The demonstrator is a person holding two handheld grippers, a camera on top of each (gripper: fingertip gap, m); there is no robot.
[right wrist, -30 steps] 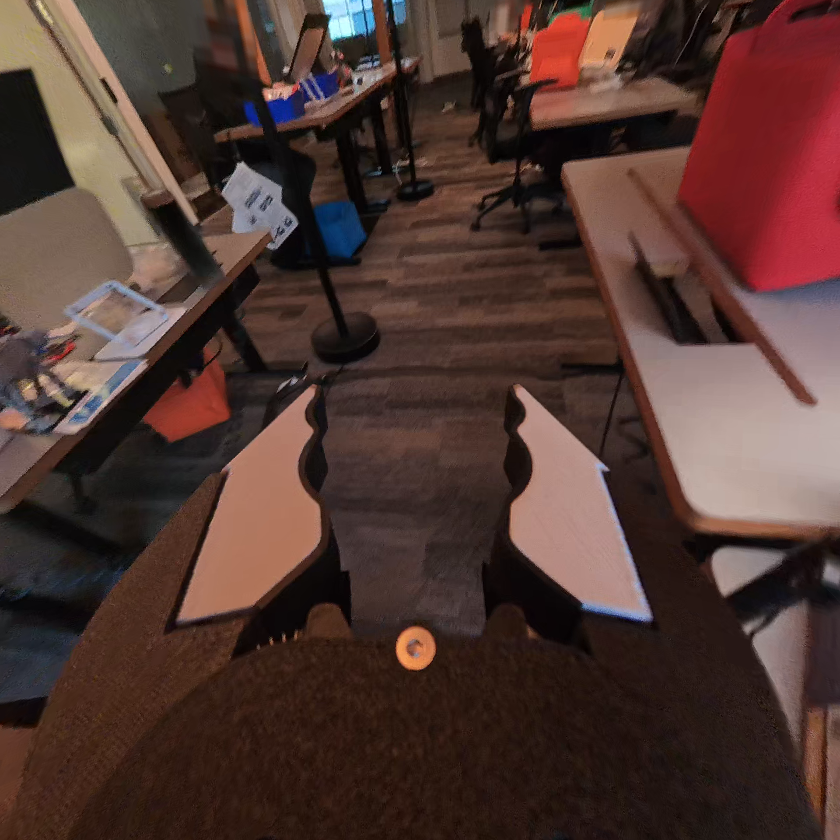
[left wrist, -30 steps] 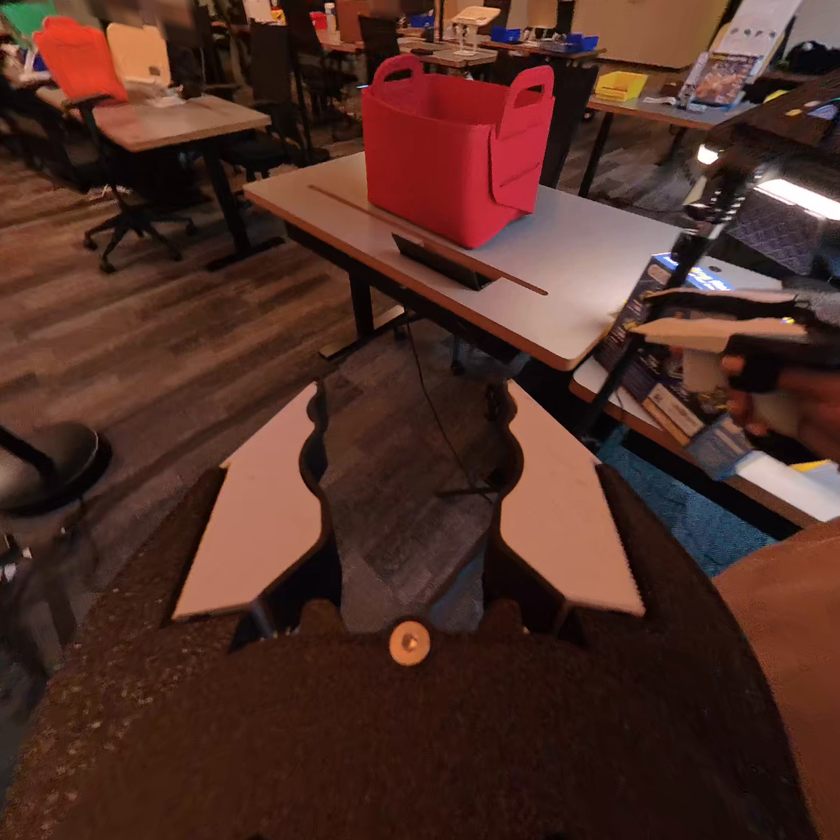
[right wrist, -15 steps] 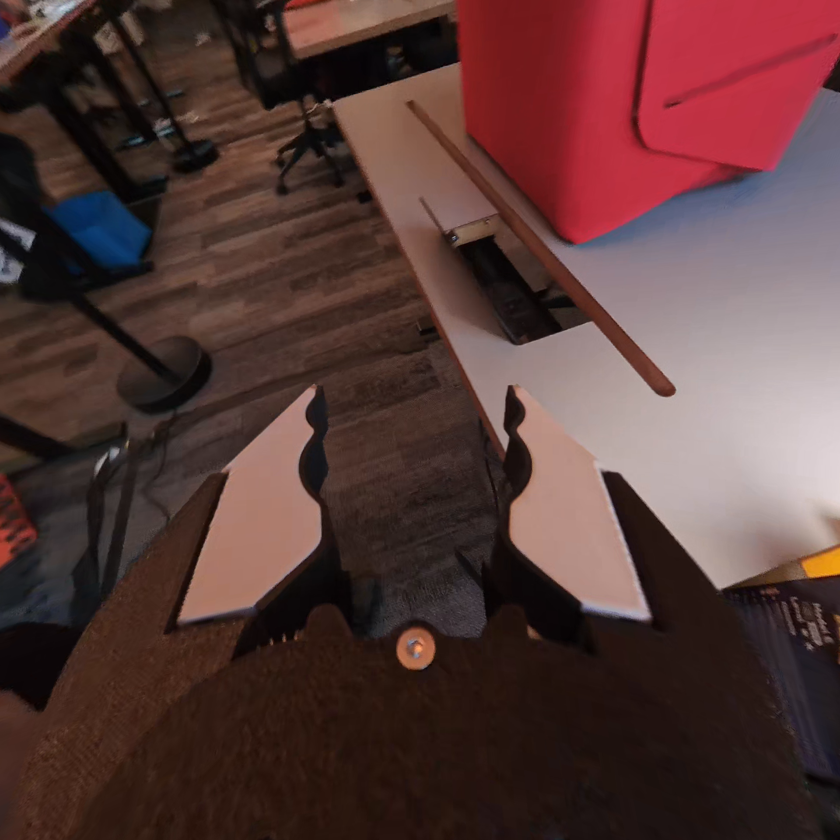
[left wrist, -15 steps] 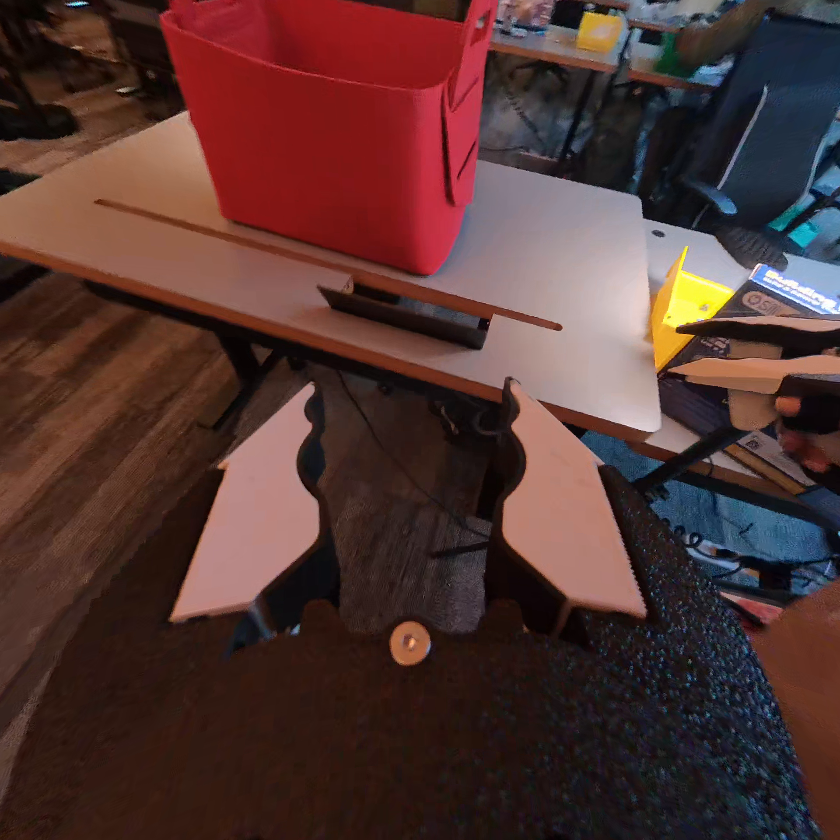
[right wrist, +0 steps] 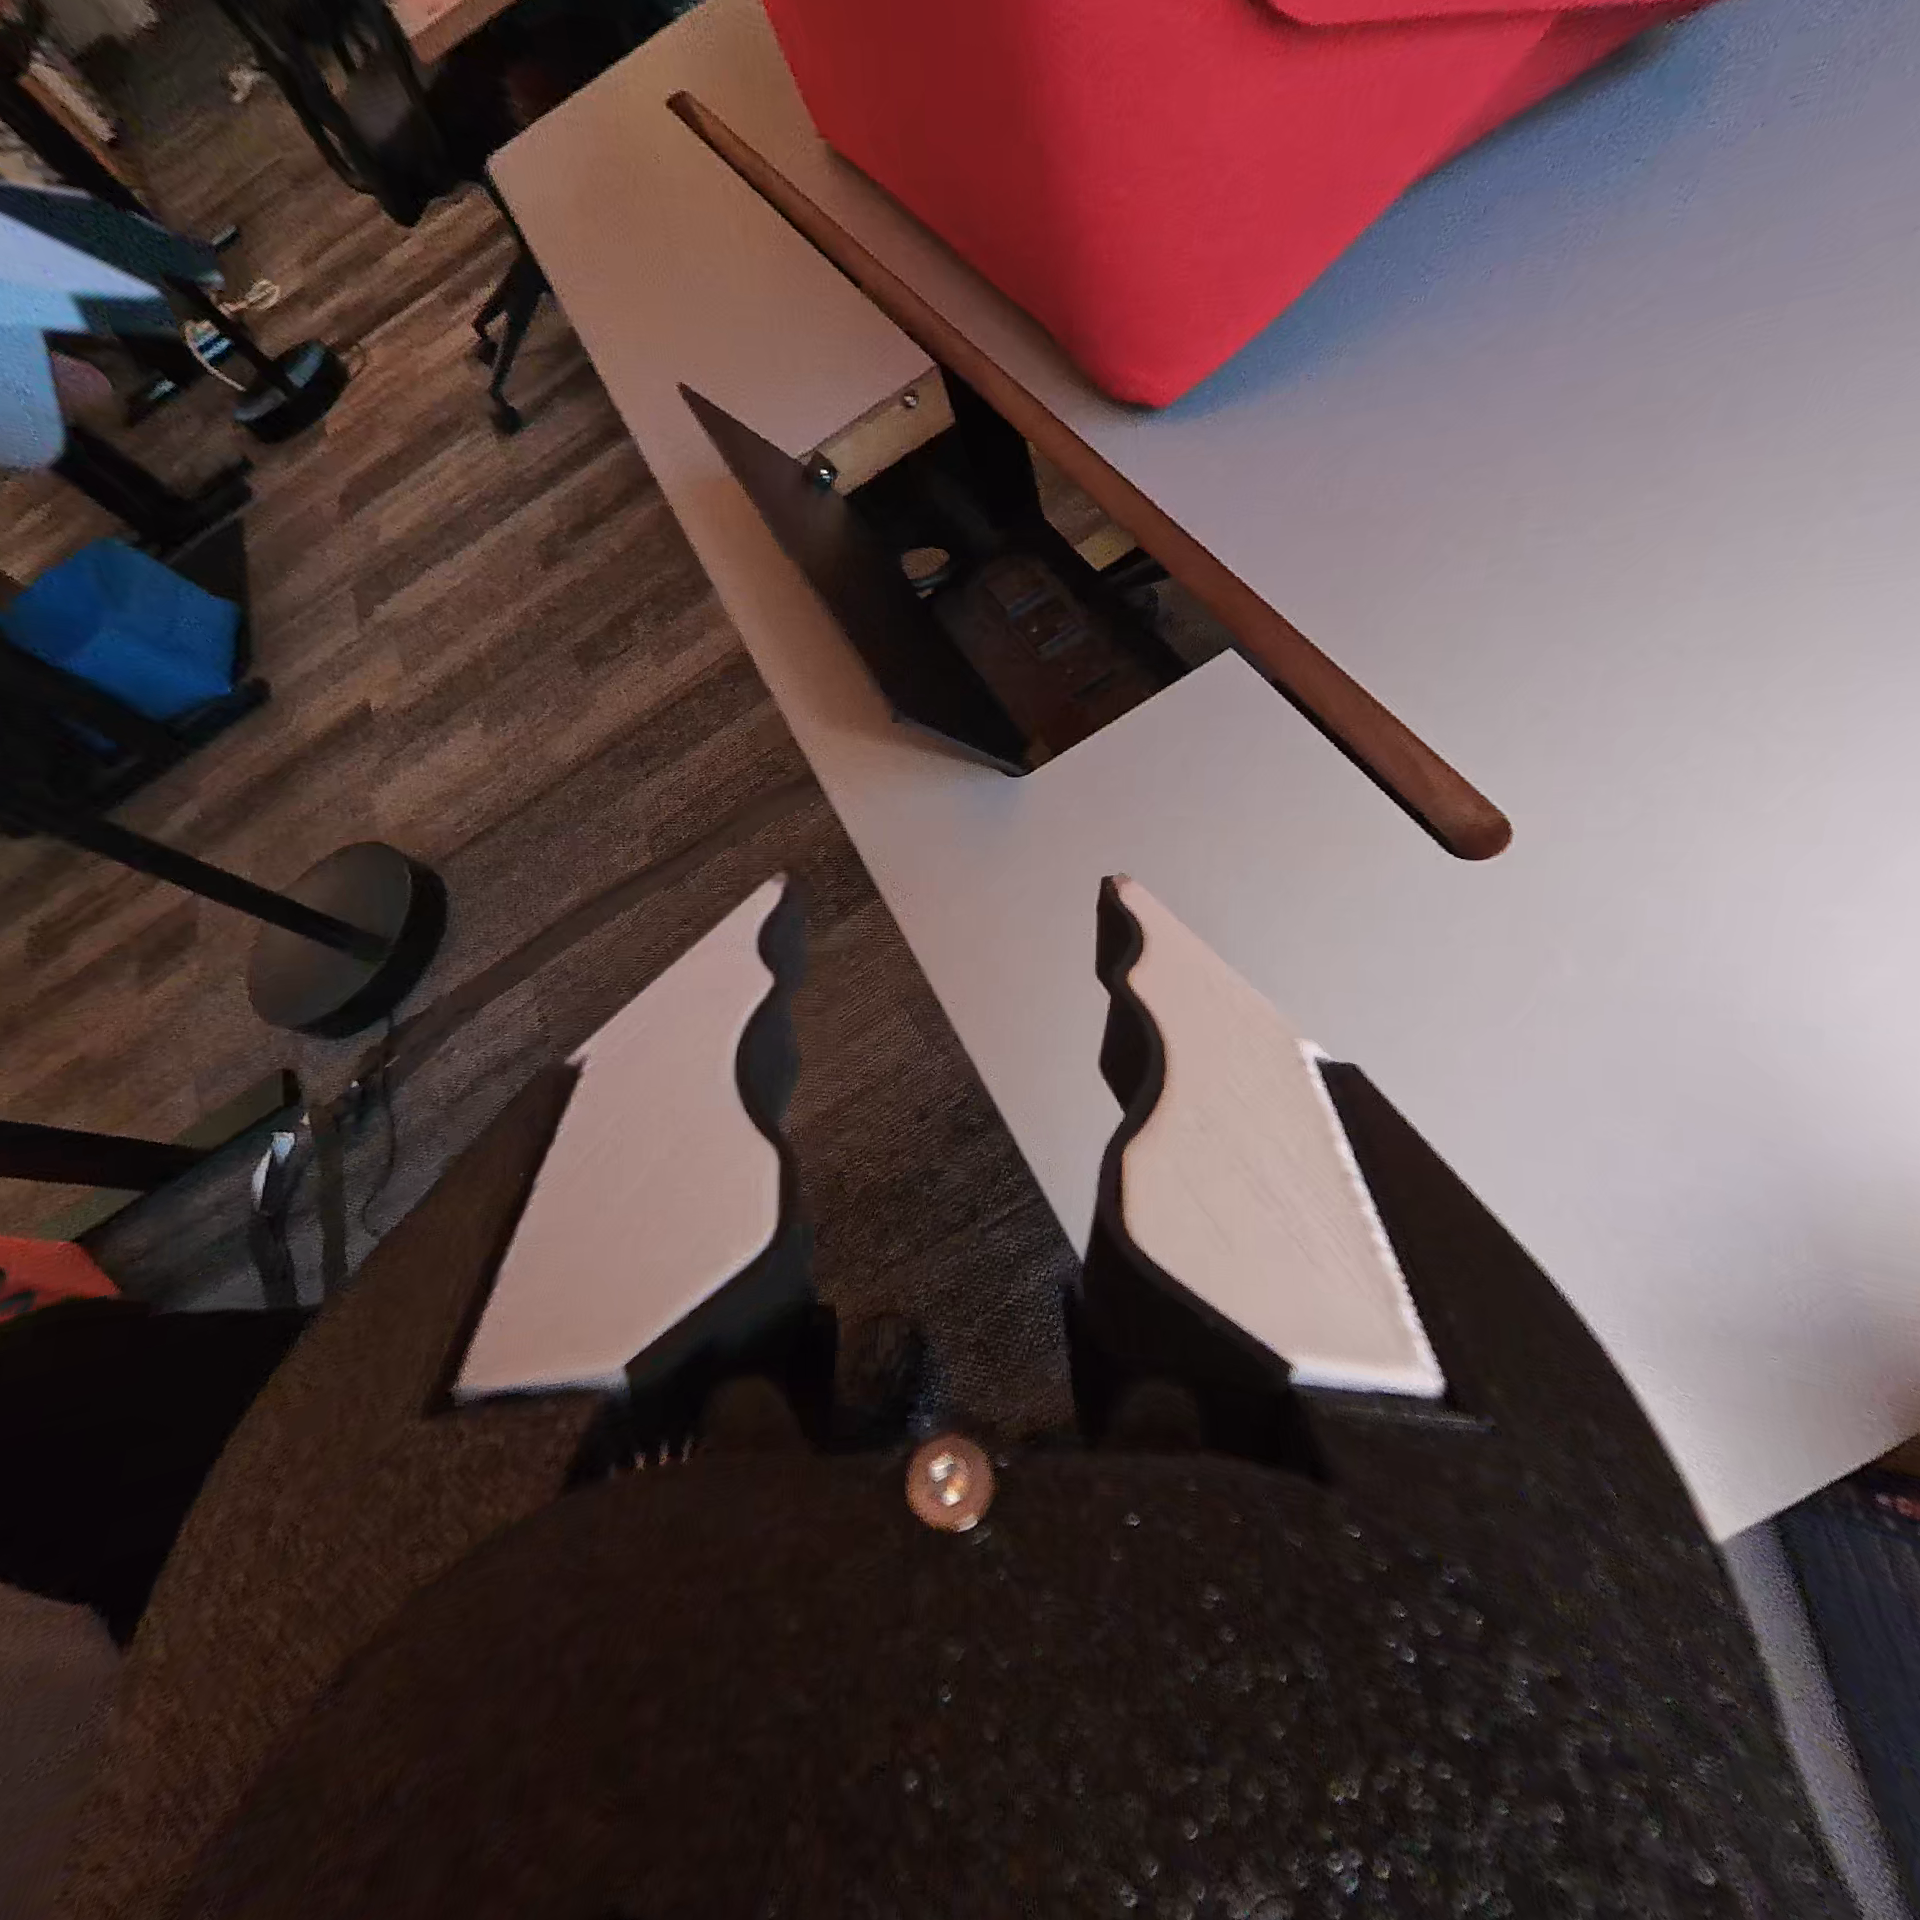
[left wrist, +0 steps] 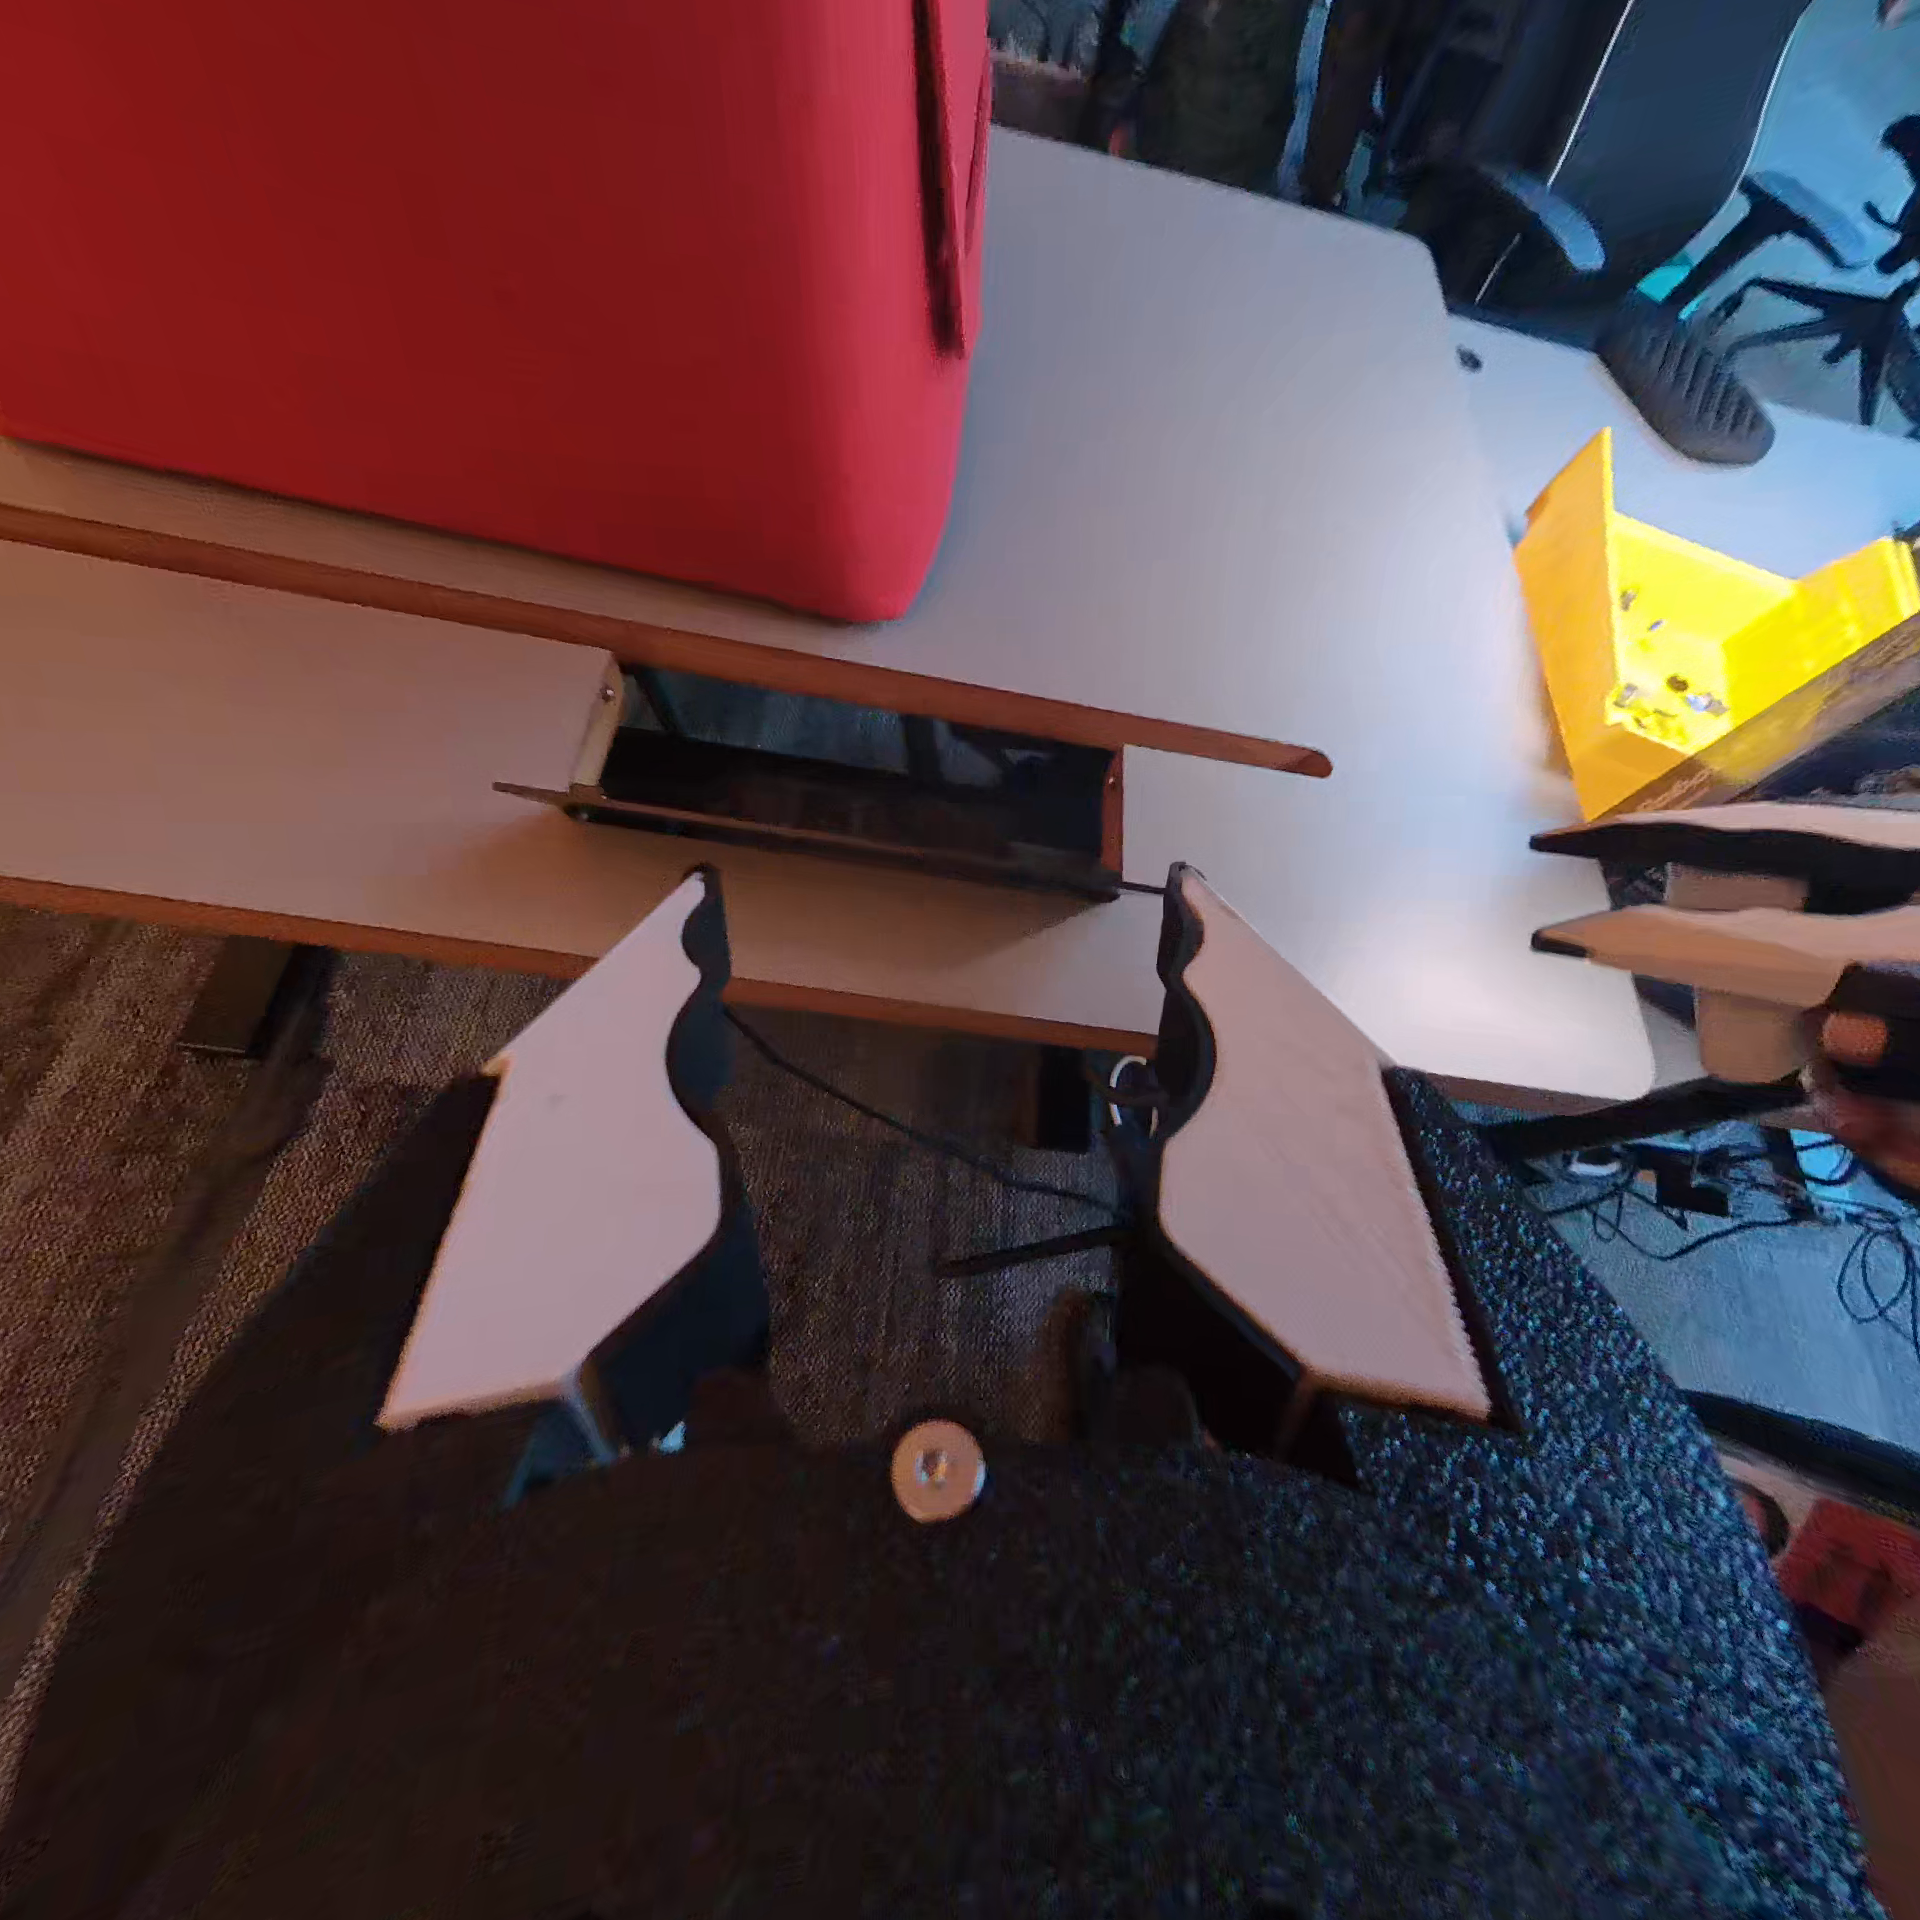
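Both grippers closer to the white desk than before, left gripper spread wide, empty, at desk's near edge, right gripper spread, empty, red bin upper left.

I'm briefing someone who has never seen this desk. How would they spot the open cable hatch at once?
Start at the big red felt basket standing on the pale grey desk. In front of it a thin brown wooden strip crosses the top. The hatch is the dark rectangular opening against that strip's near side, the only hole in the surface, its black flap hanging open.
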